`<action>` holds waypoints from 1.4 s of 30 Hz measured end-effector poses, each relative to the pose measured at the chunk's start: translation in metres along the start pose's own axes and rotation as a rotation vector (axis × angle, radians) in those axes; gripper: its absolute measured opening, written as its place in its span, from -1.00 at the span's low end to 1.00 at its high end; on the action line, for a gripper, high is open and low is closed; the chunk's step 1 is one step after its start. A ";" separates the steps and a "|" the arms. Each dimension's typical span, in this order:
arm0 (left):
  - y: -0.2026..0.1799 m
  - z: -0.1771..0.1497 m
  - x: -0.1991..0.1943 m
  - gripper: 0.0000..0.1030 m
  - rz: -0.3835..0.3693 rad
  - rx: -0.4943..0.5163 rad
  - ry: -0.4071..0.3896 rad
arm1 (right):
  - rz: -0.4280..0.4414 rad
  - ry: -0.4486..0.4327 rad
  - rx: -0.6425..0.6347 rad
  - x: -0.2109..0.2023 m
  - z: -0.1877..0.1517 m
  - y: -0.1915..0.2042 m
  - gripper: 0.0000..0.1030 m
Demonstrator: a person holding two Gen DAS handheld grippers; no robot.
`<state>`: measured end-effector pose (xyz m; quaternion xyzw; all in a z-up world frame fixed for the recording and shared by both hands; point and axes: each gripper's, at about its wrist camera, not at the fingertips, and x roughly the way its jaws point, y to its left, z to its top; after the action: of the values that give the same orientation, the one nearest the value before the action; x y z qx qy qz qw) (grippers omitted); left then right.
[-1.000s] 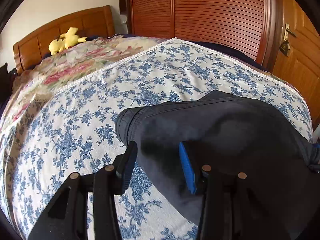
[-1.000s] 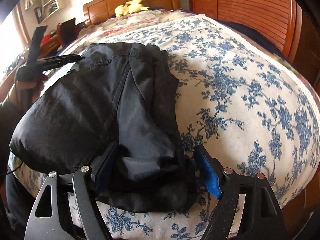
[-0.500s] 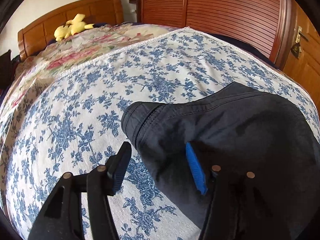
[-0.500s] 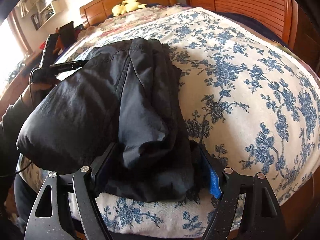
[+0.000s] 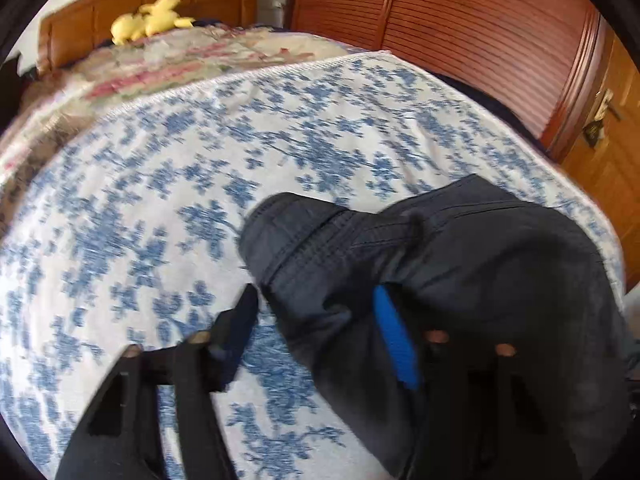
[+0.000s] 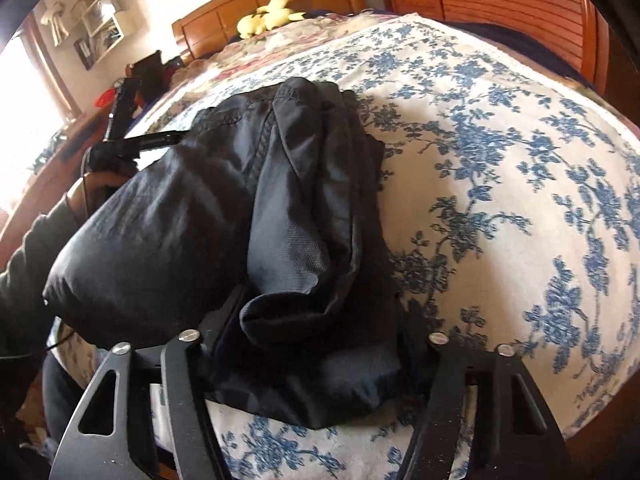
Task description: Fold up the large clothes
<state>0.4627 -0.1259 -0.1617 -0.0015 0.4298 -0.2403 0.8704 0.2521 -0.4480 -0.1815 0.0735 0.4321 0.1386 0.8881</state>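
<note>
A dark navy garment (image 5: 460,264) lies folded in a thick bundle on the blue-flowered bedspread (image 5: 160,200). My left gripper (image 5: 316,320) is open, its fingers astride the bundle's near left corner, the blue pad (image 5: 394,340) against the cloth. In the right wrist view the same garment (image 6: 256,216) fills the middle. My right gripper (image 6: 316,344) is open with the bundle's near end bunched between its fingers. The left gripper (image 6: 160,140) shows at the garment's far left edge, held by a hand.
The bed's wooden headboard (image 5: 152,12) has a yellow plush toy (image 5: 148,20) on it. A slatted wooden wardrobe (image 5: 460,32) and a door (image 5: 608,152) stand right of the bed. A pink-flowered quilt (image 5: 168,68) covers the far end.
My left gripper has pushed in on the garment's corner, which bunches up between the fingers. My right gripper has closed in around the near end of the bundle.
</note>
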 end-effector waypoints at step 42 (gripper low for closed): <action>-0.382 0.141 0.015 -0.84 -0.095 0.328 -0.298 | -0.259 -0.489 0.044 -0.211 0.068 -0.200 -0.72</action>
<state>0.4166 -0.4985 -0.0043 0.0844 0.2511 -0.3450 0.9004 0.2179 -0.7045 -0.0321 0.0681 0.2134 -0.0073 0.9746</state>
